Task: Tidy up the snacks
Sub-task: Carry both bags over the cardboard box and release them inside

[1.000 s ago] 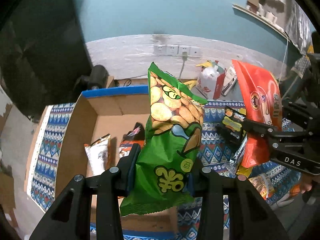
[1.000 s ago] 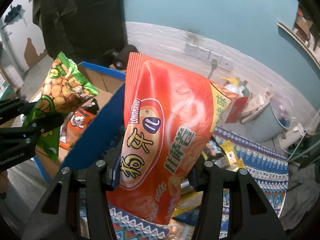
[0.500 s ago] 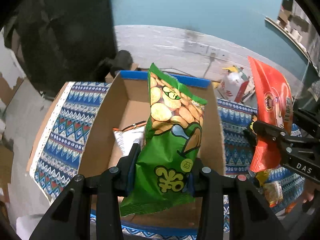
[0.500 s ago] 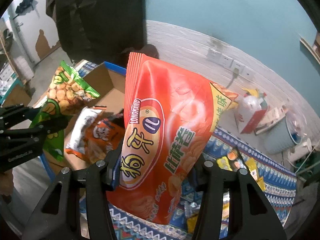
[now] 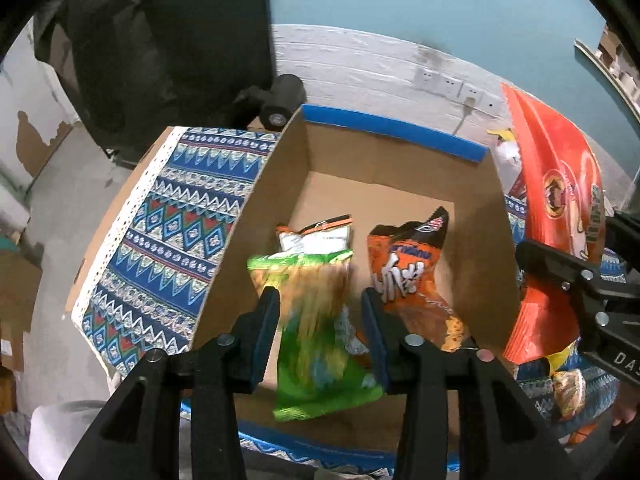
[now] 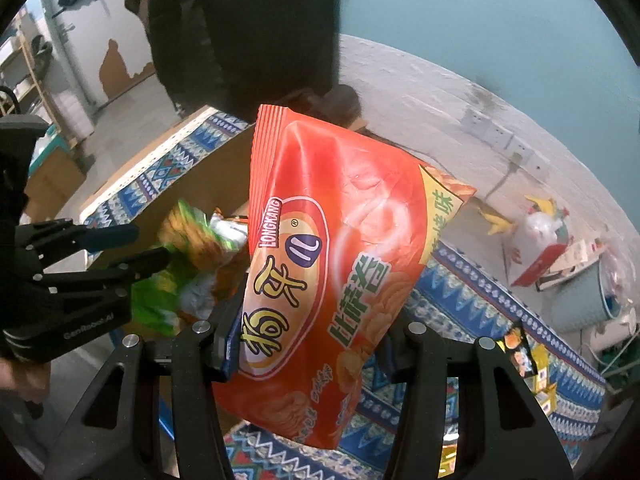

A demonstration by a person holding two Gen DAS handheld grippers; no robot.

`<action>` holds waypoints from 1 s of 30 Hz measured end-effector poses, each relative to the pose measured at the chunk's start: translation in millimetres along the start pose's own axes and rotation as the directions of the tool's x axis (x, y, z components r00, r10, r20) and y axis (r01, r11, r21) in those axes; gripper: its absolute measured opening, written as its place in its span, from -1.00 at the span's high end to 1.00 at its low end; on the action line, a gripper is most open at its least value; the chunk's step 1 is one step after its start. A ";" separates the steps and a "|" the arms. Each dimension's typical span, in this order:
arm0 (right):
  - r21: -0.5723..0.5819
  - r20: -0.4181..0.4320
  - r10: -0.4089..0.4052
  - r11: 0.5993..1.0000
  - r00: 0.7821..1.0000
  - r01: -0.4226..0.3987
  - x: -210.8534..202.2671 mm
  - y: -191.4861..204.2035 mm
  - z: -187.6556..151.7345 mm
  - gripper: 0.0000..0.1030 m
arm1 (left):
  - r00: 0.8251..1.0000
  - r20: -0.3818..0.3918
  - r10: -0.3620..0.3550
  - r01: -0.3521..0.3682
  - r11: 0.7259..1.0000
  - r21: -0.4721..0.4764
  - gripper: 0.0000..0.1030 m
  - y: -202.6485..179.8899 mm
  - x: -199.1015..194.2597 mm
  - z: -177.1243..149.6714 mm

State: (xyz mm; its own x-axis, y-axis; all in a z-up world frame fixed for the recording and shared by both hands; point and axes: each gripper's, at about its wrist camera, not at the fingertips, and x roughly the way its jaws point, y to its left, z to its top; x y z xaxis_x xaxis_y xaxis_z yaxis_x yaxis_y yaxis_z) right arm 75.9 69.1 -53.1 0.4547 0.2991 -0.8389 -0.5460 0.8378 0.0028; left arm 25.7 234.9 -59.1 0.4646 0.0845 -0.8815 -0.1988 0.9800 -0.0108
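Your green snack bag (image 5: 316,332) is smeared with motion blur, so its print cannot be read; it hangs between the pads of your left gripper (image 5: 320,336), whose jaws are opening, and the pads no longer press on it. From the right wrist view the same bag shows only as a green and yellow blur beside that gripper. Your right gripper (image 6: 312,344) is clamped on the big red snack bag (image 6: 340,264), which blocks most of that view and hides the box behind it. Your left hand is only a sliver at the lower left edge there.

The cardboard box (image 5: 400,184) sits open on a blue patterned cloth (image 5: 176,232) that covers the table. The box has blue tape along its rims. Behind it runs a white-painted lower wall with sockets (image 5: 452,82) and a teal wall above; a dark garment (image 5: 160,40) hangs at the left. To the right, on the floor, is a clutter of packaging and a pale blue bin (image 6: 580,300), hard to make out.

Inside the box lie two bags: a white one (image 5: 316,236), partly covered by the green bag, and an orange one (image 5: 412,276) just beside it. That makes four clear snack bags, counting the two at your grippers. More small packets (image 6: 520,354) lie on the cloth at the right, too cut off to count
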 end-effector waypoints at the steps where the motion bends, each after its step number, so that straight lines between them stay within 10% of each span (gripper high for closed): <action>1: -0.004 -0.002 0.003 1.000 1.000 -0.003 1.7 1.5 1.3 0.01 | 1.000 0.000 0.006 -0.006 1.000 -0.004 0.03 1.7 -1.1 0.0; 19: -0.039 -0.065 0.096 0.994 0.993 -0.099 30.4 30.6 21.3 -0.03 | 0.998 0.019 0.051 -0.050 0.996 -0.069 -0.32 26.2 -16.6 -5.7; 30: -0.058 -0.055 0.075 0.995 0.996 -0.078 21.8 32.7 19.8 -0.50 | 0.998 0.027 0.053 -0.051 0.996 -0.070 -0.32 19.4 -20.9 -4.8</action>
State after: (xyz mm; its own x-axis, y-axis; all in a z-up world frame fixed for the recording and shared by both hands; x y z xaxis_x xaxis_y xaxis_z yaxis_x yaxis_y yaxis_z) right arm 81.9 112.0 -60.5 0.3731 0.3357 -0.8649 -0.6200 0.7837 0.0368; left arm 7.9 251.3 -43.2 0.4764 0.1411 -0.8679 -0.2818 0.9595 0.0013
